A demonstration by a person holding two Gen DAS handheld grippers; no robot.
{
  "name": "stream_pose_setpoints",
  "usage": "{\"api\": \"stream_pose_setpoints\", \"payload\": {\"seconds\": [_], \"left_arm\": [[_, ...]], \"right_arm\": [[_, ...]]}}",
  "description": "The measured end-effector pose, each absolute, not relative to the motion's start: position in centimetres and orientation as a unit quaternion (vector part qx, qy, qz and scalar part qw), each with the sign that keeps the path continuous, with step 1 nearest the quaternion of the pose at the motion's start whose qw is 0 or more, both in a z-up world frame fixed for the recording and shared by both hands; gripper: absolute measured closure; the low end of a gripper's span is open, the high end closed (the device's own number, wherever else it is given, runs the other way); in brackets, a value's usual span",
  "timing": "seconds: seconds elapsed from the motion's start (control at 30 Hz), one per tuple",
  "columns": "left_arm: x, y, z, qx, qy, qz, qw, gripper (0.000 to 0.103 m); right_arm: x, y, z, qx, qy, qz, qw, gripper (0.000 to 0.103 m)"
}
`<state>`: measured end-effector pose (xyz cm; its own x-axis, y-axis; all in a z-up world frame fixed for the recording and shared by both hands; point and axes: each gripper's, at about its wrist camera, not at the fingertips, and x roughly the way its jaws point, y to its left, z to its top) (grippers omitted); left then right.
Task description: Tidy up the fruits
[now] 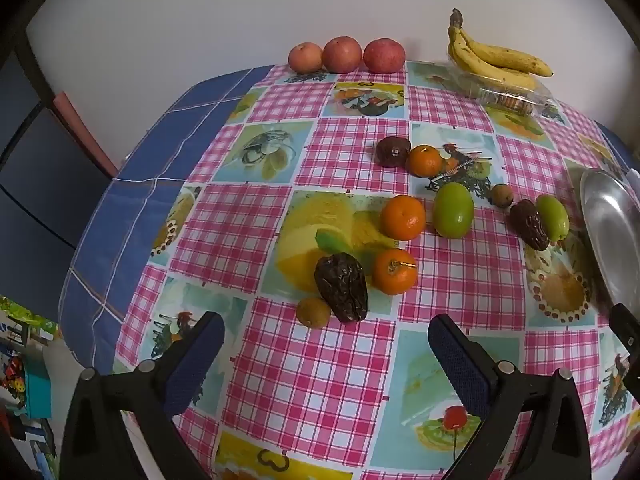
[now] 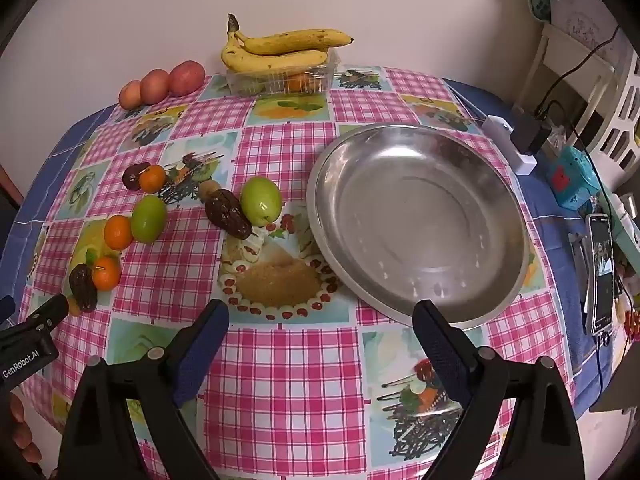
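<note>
Loose fruits lie on the checked tablecloth: three small oranges, two green fruits, dark wrinkled dates and small brown fruits. My left gripper is open and empty, just in front of the nearest date. My right gripper is open and empty above the cloth, with the empty steel bowl just ahead to its right. The bowl's rim shows at the right edge of the left wrist view. The green fruit and a date lie left of the bowl.
Three red apples line the back edge by the wall. Bananas rest on a clear plastic box of fruit. A phone, a charger and a blue toy lie at the table's right edge.
</note>
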<state>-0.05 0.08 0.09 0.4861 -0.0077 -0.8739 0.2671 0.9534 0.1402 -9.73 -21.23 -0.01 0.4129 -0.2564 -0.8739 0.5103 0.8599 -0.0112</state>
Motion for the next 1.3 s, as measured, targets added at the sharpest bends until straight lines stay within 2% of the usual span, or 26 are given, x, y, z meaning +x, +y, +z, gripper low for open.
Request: {"api": "stream_pose_setpoints", "payload": {"seconds": [1.3], "left_arm": [[0.0, 0.0, -0.4, 0.138, 0.507, -0.071, 0.848, 0.0]], "right_arm": [[-9.6, -20.9, -0.3, 0.143, 0.494, -0.213, 0.83, 0.01]]}}
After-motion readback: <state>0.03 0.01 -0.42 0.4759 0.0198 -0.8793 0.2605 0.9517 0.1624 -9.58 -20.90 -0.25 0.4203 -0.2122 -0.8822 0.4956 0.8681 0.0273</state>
